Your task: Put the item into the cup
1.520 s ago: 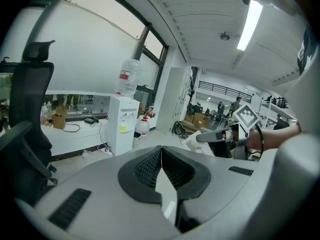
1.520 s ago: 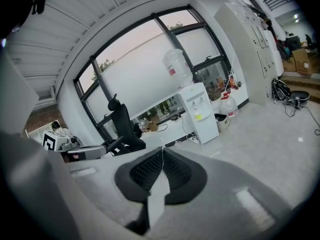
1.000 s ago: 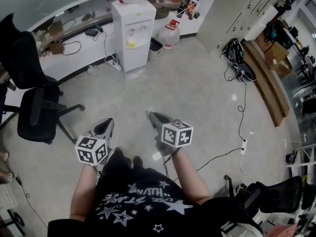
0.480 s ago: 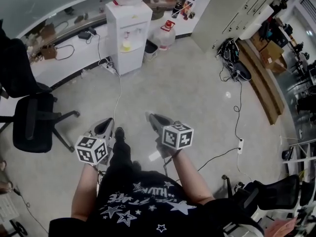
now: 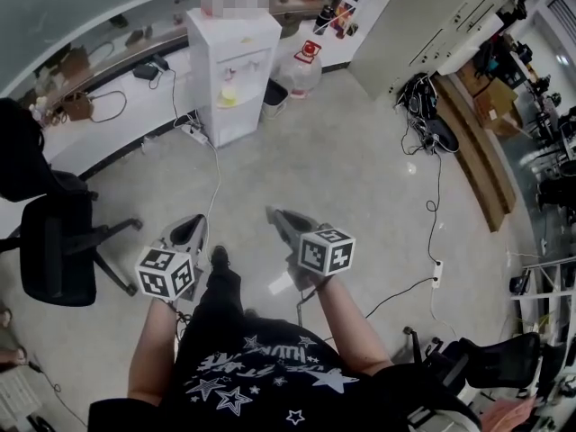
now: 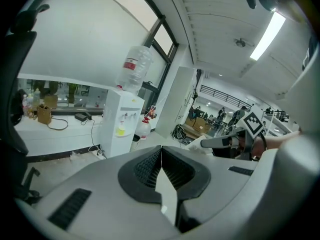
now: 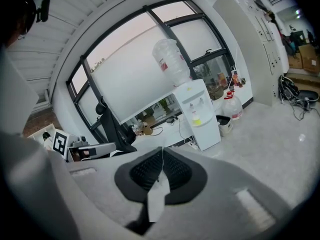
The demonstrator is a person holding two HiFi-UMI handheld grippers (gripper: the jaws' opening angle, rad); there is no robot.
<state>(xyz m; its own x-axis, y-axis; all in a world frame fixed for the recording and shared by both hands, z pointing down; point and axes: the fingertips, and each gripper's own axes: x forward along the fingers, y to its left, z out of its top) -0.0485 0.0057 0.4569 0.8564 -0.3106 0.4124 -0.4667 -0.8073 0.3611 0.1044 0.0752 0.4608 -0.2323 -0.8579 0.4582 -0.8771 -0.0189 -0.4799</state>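
Since a second ago the person's black shoe point(image 5: 219, 259) has stepped forward, and the office chair point(image 5: 56, 246) has slid toward the left edge of the head view, so the walk across the floor point(image 5: 360, 169) goes on. The left gripper point(image 5: 187, 230) and right gripper point(image 5: 275, 214) are carried low in front as before. Each gripper view shows its tongs pressed together with nothing between them.

Neither the item nor the cup shows in any view, so where they sit cannot be told. Weight, stiffness and the best place to grip cannot be judged yet either. A cup is probably light and easy to tip, so the item likely wants a gentle release from above.

The floor is pale, smooth and slightly glossy. A white water dispenser point(image 5: 232, 70) stands at its far edge against a long counter, with a spare water jug point(image 5: 302, 65) beside it. Black cables point(image 5: 438, 187) trail along the right side toward a power strip point(image 5: 438, 271).
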